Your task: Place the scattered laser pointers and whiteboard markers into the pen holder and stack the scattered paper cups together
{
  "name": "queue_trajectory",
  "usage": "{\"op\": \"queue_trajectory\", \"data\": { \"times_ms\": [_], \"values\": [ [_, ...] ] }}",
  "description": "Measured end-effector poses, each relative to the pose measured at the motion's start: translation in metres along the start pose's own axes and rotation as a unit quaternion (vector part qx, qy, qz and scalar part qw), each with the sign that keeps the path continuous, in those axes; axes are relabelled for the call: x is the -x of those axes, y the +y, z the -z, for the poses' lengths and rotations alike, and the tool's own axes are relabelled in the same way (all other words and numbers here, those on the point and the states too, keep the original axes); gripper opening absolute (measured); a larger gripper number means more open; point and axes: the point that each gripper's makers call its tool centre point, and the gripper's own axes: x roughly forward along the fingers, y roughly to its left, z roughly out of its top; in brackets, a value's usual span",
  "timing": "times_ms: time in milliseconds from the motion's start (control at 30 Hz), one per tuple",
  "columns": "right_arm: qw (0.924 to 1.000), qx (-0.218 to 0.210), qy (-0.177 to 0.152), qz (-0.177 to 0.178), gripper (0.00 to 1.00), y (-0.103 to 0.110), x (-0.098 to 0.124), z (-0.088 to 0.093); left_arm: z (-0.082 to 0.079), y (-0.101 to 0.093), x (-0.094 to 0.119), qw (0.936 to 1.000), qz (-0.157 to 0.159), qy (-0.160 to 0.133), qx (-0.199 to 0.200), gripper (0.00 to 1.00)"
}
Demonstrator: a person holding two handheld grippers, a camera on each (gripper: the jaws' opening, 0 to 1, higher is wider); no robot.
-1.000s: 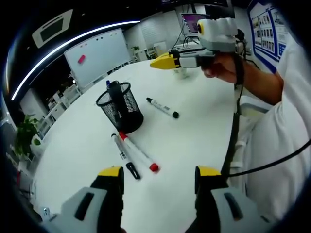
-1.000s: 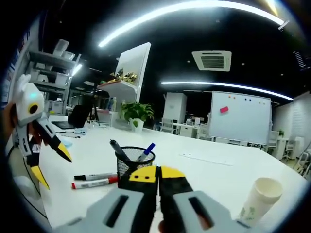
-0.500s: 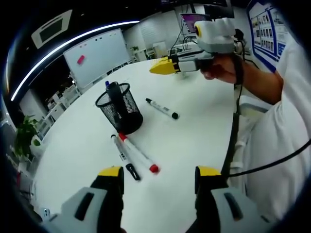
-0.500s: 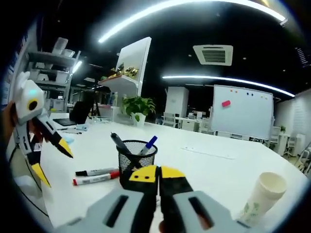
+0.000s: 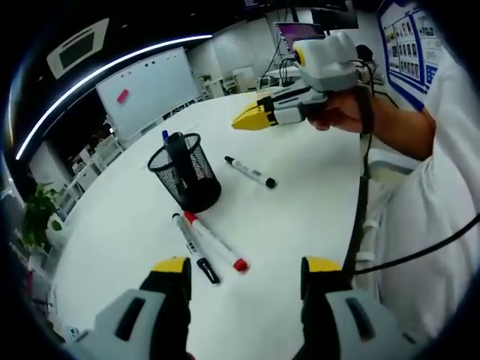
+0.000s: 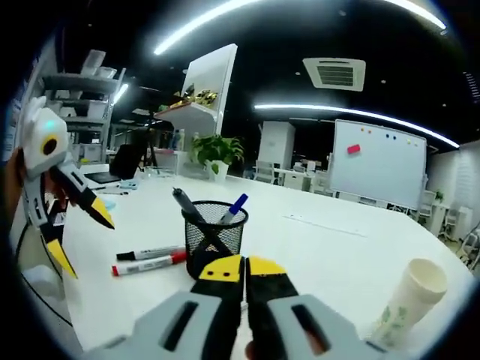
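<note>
A black mesh pen holder (image 5: 185, 174) (image 6: 214, 238) stands on the white table (image 5: 300, 210) with a dark pen and a blue-capped pen in it. Two markers lie side by side before it, one red-capped (image 5: 217, 242) (image 6: 147, 265), one black-capped (image 5: 193, 248) (image 6: 148, 253). A third marker (image 5: 251, 171) lies to the holder's right. A white paper cup (image 6: 414, 298) stands at the right. My left gripper (image 5: 246, 270) (image 6: 81, 238) is open above the near table, holding nothing. My right gripper (image 6: 244, 268) (image 5: 244, 120), held by a hand, hovers shut above the table beyond the third marker.
A person's white sleeve (image 5: 442, 187) and a black cable (image 5: 364, 202) hang along the table's right edge. A whiteboard (image 6: 371, 174) and a potted plant (image 6: 217, 152) stand far back, with office chairs and shelves around the room.
The right gripper has come down and a little closer to the pen holder, which looms larger in its view. The markers, holder and cup lie as before.
</note>
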Motion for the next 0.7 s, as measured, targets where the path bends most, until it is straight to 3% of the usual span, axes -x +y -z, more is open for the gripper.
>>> {"op": "queue_trajectory", "data": {
  "times_ms": [700],
  "values": [
    [0.9987, -0.001, 0.05, 0.0, 0.06, 0.007, -0.003, 0.018, -0.001, -0.002, 0.001, 0.9998, 0.004, -0.017, 0.008, 0.59]
  ]
}}
